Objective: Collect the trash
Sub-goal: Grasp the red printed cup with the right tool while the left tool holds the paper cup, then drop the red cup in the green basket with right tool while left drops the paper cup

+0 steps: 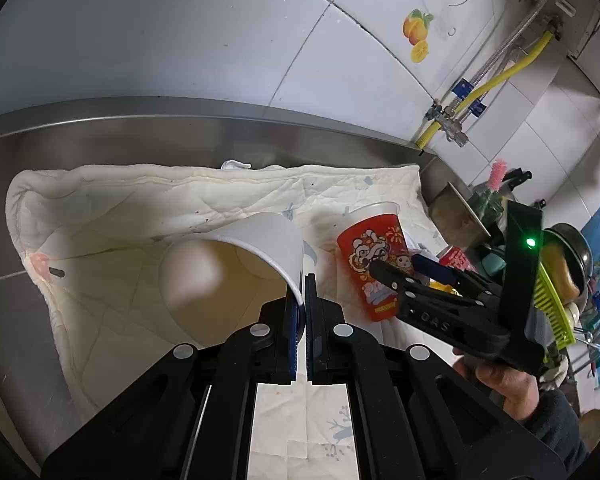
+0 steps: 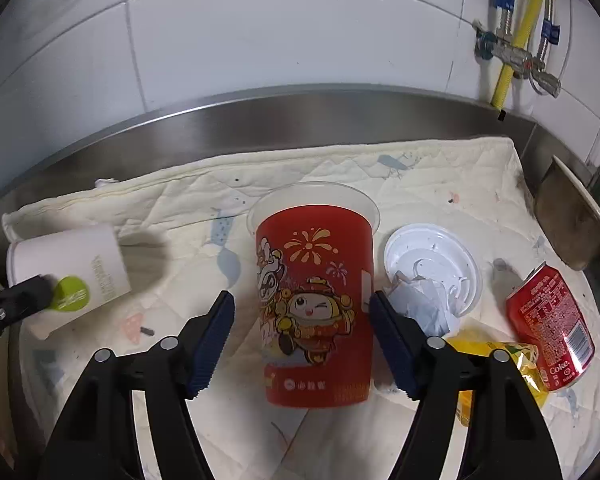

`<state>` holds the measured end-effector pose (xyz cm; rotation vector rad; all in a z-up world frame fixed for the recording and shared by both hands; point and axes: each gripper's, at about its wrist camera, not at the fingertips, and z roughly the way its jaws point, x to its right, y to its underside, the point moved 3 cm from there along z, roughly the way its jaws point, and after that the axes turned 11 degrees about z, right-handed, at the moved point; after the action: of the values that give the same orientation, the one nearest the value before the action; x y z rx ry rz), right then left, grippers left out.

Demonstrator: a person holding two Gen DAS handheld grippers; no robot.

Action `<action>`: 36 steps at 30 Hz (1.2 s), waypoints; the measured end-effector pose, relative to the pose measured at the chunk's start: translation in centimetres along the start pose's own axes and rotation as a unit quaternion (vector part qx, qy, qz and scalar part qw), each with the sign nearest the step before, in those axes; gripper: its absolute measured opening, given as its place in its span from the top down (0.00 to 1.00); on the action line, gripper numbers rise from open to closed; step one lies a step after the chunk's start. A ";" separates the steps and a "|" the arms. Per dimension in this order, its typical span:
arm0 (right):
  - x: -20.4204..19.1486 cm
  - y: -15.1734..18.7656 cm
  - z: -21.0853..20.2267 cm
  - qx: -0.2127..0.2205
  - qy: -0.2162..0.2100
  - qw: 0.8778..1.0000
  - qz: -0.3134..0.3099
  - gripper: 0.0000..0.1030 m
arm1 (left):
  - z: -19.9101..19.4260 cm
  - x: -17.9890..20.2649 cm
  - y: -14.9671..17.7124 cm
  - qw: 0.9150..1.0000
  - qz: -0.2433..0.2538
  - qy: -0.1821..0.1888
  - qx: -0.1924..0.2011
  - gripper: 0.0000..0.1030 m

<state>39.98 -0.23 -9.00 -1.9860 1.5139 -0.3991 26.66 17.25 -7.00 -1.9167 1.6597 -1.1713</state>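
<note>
Steel counter (image 2: pixel 340 116) under white tile, quilted cloth (image 2: pixel 440 176) spread on it. My left gripper (image 1: pixel 303 300) pinches the white paper cup (image 1: pixel 260 248) by its rim, tilted. My right gripper (image 2: pixel 302 332) is spread around the upright red cup (image 2: pixel 314 304), pads not touching. Coke can (image 2: pixel 550 320) lies well right.
</note>
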 end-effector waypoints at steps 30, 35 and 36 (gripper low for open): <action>4.6 8.7 -16.4 0.092 -0.027 0.992 0.078 0.36 | -4.3 5.8 1.8 0.998 0.044 0.041 0.010 0.99; 9.8 15.0 -22.2 0.109 0.032 0.988 0.105 0.36 | -4.7 10.5 3.4 0.993 0.078 0.085 -0.003 0.99; 11.0 16.3 -23.2 0.111 0.045 0.986 0.114 0.36 | -4.8 11.4 3.7 0.992 0.085 0.091 -0.004 0.99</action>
<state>17.60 -19.85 -2.54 -1.6224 1.6545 -0.5403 20.36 6.82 -2.72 -1.6762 1.8832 -1.3031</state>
